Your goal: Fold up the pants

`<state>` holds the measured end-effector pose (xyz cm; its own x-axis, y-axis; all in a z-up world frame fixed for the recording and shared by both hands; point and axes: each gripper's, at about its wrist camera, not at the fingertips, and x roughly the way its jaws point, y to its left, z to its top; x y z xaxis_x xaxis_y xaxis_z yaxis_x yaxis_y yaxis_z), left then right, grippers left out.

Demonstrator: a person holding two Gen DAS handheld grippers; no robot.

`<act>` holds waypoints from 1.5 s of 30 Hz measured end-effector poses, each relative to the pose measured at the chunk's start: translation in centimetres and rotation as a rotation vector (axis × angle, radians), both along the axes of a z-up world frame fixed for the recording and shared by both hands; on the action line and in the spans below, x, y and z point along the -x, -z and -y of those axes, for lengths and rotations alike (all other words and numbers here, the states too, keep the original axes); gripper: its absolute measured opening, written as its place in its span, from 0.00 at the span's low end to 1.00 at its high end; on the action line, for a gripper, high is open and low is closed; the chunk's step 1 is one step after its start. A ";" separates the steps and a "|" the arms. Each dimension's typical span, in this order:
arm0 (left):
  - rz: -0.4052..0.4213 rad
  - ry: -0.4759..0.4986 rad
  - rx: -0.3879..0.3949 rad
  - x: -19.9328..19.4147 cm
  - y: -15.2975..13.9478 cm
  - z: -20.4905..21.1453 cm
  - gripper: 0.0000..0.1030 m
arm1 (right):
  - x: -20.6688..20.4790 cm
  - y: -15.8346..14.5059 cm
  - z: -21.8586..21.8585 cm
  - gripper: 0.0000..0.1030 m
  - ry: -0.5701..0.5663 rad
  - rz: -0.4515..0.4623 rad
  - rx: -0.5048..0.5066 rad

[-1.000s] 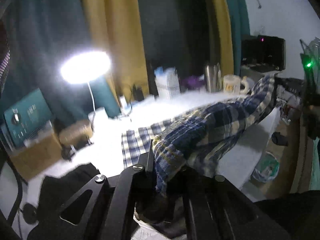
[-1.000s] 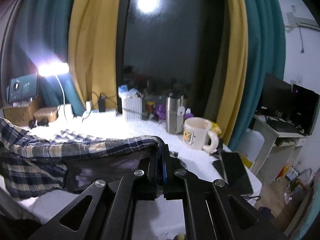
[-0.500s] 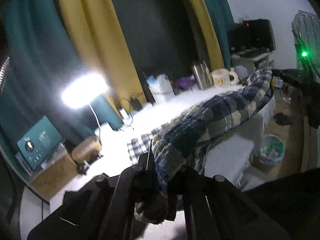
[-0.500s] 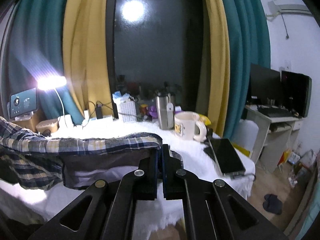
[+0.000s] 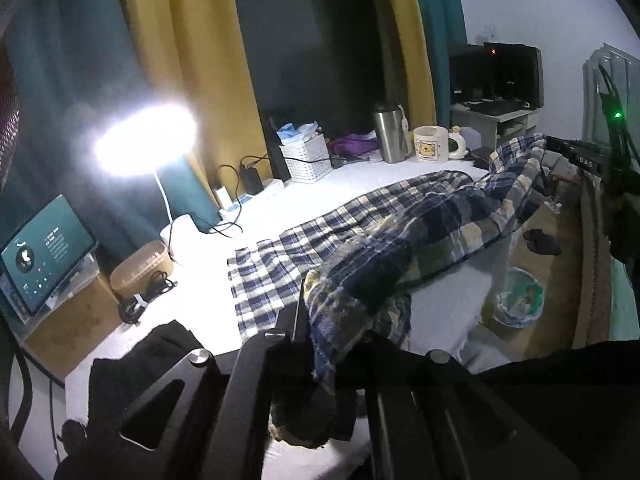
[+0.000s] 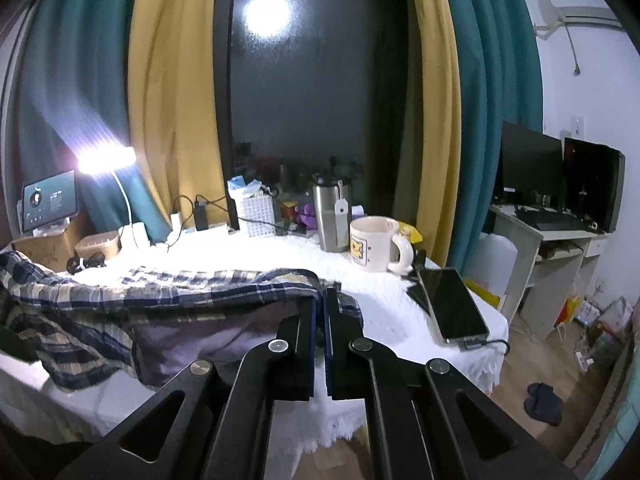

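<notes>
Pants of blue, white and cream plaid flannel lie stretched across the white fuzzy tablecloth, one end flat on the cloth and the rest bunched and lifted off it. In the left wrist view, going from the left, a teal-screened tablet stands on a cardboard box, with a round woven basket beside it and a glaring white desk lamp above. The left gripper is clamped tight on a gathered edge of the plaid fabric, which hangs down between its black fingers. Farther right stand a white perforated storage basket, a steel tumbler and a cream mug with a cartoon bear; the far end of the pants rises toward the other black gripper at the right edge (a green light glows above it).

In the right wrist view the plaid fabric sags from the left edge over to the right gripper, whose jaws are pinched together on the cloth's hem, with the pale inner lining showing beneath. To the right of the gripper a black smartphone lies on the tablecloth near the table's corner, plugged into a cable. Beyond that stands a grey desk with dark monitors.
</notes>
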<state>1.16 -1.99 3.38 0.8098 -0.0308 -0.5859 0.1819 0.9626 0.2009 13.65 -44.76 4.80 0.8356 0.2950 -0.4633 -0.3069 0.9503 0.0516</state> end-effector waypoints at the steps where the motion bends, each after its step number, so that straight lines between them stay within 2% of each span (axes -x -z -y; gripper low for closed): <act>1: 0.005 -0.001 -0.007 -0.3 -0.3 -0.1 0.03 | -0.3 -0.2 -0.2 0.03 -0.001 0.002 -0.002; 11: 0.035 0.011 -0.086 -4.0 -1.6 -1.8 0.03 | -4.2 -1.6 -2.3 0.03 0.011 0.017 -0.021; 21: 0.014 0.027 -0.066 -9.2 -1.0 -4.3 0.04 | -9.4 -1.7 -4.7 0.03 0.018 -0.023 0.024; 29: -0.047 0.035 -0.055 -13.5 0.9 -5.7 0.04 | -13.5 -0.2 -6.2 0.03 0.034 -0.070 0.028; 35: -0.113 0.021 -0.033 -16.8 3.2 -7.0 0.07 | -16.6 1.4 -7.5 0.03 0.042 -0.118 0.043; 45: -0.238 0.019 0.002 -22.1 7.8 -8.3 0.07 | -21.9 5.7 -9.0 0.03 0.053 -0.223 0.065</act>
<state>23.21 6.29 -4.38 0.6483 -0.0455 -0.7600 0.2417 0.9589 0.1487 35.59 -35.76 -0.91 0.7243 0.2165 -0.6546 -0.2440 0.9685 0.0504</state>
